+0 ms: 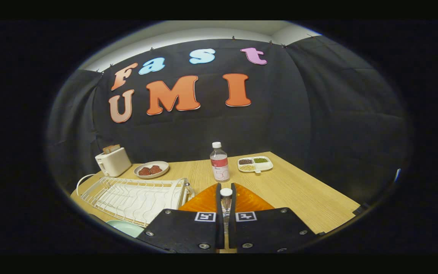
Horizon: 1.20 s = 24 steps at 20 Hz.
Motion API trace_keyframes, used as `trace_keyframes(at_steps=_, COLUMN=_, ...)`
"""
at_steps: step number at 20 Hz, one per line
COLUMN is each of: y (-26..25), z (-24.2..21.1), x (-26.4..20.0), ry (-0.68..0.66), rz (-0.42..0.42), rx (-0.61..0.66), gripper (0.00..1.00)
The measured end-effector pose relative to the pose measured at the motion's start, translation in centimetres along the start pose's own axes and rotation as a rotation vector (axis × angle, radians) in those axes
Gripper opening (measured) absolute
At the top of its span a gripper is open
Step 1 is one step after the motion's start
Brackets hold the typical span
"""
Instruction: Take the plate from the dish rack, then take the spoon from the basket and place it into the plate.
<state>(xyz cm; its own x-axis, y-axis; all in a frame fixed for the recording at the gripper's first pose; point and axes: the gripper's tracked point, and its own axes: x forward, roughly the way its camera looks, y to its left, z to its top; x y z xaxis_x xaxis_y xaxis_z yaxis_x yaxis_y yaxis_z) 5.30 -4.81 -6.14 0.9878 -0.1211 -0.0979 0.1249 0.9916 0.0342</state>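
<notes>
Looking forward along my fingers, my gripper (226, 198) is nearly closed, both fingers pressing on a slim spoon (226, 207) that stands between them: its pale rounded end pokes up just past the tips and a thin shiny shaft runs down the narrow gap toward me. Just under and ahead of my fingers spreads an orange surface (249, 201); I take it for the plate, though I cannot tell for certain, nor whether the spoon touches it. To my left the white wire dish rack (135, 198) sits on the wooden table (299, 194) with no plate in its slots, and a pale green dish (126, 227) lies beside its near corner. Beyond my fingers stands a clear bottle (219, 161), and further back a divided snack tray (255, 164), a plate of brown food (151, 169) and a toaster (113, 161). I judge the spoon light, stiff and slippery where it is polished, so it could swivel or slide in a pinch this narrow; a hold on the shaft near its balance point suits it best. The orange piece looks hard and glossy, so I should lower the spoon gently.
</notes>
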Motion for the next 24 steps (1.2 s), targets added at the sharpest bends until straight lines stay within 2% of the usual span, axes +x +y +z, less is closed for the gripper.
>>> trace_keyframes(at_steps=3, y=0.0, z=1.5, x=-1.5, ry=-0.038, rz=-0.028, rx=-0.049, gripper=0.04)
trace_keyframes(at_steps=8, y=2.5, z=5.0, x=-5.8, ry=-0.120, rz=-0.010, rx=-0.072, gripper=0.04)
trace_keyframes(at_steps=13, y=7.5, z=6.6, x=-12.4, ry=-0.195, rz=0.092, rx=-0.060, gripper=0.04)
trace_keyframes(at_steps=19, y=14.9, z=4.2, x=-18.6, ry=-0.218, rz=0.252, rx=-0.073, gripper=0.04)
trace_keyframes(at_steps=24, y=20.1, z=0.9, x=-20.3, ry=-0.198, rz=0.373, rx=-0.063, gripper=0.04)
